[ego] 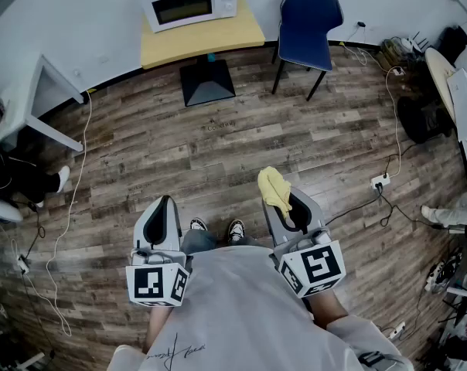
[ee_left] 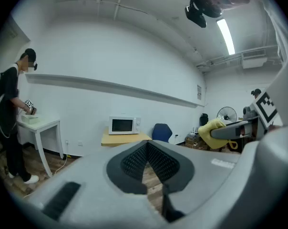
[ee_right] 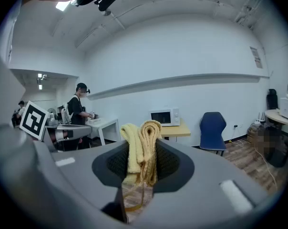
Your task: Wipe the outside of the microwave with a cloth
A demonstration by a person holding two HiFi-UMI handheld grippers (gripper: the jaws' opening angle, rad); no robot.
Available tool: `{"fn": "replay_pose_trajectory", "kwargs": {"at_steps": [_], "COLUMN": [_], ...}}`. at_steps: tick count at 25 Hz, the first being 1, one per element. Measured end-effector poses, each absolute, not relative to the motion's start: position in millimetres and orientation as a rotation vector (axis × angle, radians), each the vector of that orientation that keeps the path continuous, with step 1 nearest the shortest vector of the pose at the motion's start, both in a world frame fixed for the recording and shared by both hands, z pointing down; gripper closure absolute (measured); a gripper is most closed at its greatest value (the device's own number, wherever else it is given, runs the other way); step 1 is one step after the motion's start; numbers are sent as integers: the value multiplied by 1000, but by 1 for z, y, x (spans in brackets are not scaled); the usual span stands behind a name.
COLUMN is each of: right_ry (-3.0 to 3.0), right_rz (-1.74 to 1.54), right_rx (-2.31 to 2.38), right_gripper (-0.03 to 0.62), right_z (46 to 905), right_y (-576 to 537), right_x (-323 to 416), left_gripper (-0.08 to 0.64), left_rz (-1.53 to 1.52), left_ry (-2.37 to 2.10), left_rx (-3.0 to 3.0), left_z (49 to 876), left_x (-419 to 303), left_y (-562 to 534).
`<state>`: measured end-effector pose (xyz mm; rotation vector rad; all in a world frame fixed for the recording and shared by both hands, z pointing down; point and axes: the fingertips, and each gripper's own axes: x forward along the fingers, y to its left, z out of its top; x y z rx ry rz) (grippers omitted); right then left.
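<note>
Pinching the cloth in the clenched right gripper, left gripper shut on nothing, well apart from the microwave at the head view's top centre; could lose the loose folds spilling past the jaws while crossing over.

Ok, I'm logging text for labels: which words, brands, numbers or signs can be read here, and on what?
Nothing reads clearly.
Shirt: script print, too blurred to read.
Wall notice: too small to read.
Microwave: no brand or numbers legible.
Floor: faint small mark, unreadable.
Marker cubes: square patterns only, no letters.
</note>
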<state>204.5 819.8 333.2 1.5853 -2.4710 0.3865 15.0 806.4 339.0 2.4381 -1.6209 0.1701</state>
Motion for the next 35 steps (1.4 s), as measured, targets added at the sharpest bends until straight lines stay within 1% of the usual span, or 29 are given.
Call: {"fn": "replay_pose_trajectory", "kwargs": {"at_steps": [3, 8, 12, 13, 15, 19, 26, 35], "right_ry": [-2455, -2376, -2490, -2522, -2556, -2580, -2558, -2507], "right_rz": [390, 405, 483, 504, 526, 565, 533, 520], "right_rx": [1582, 1679, 1641, 1624, 1584, 1493, 1522, 1548], "right_gripper": [485, 486, 483, 474, 476, 479, 482, 480], "right_z": [337, 345, 342, 339, 337, 341, 341, 331], "right_y": [821, 807, 803, 800, 793, 771, 704, 596], "right_x": [214, 240, 234, 232, 229, 219, 212, 177], "left_gripper": [569, 569, 568, 568, 568, 568, 563, 563], "left_rz": [144, 14, -6, -28, -51, -26, 27, 97], "left_ry": [-1617, -1634, -1745, -1764, -1737, -1694, -1624, -1566], "left_rx": [2432, 2439, 2404, 2386, 2363, 2348, 2374, 2430], "left_z": [340, 326, 327, 326, 328, 338, 343, 332], "left_x": [25, 32, 20, 17, 17, 18, 23, -2], "left_y": [807, 803, 801, 798, 787, 757, 687, 578]}}
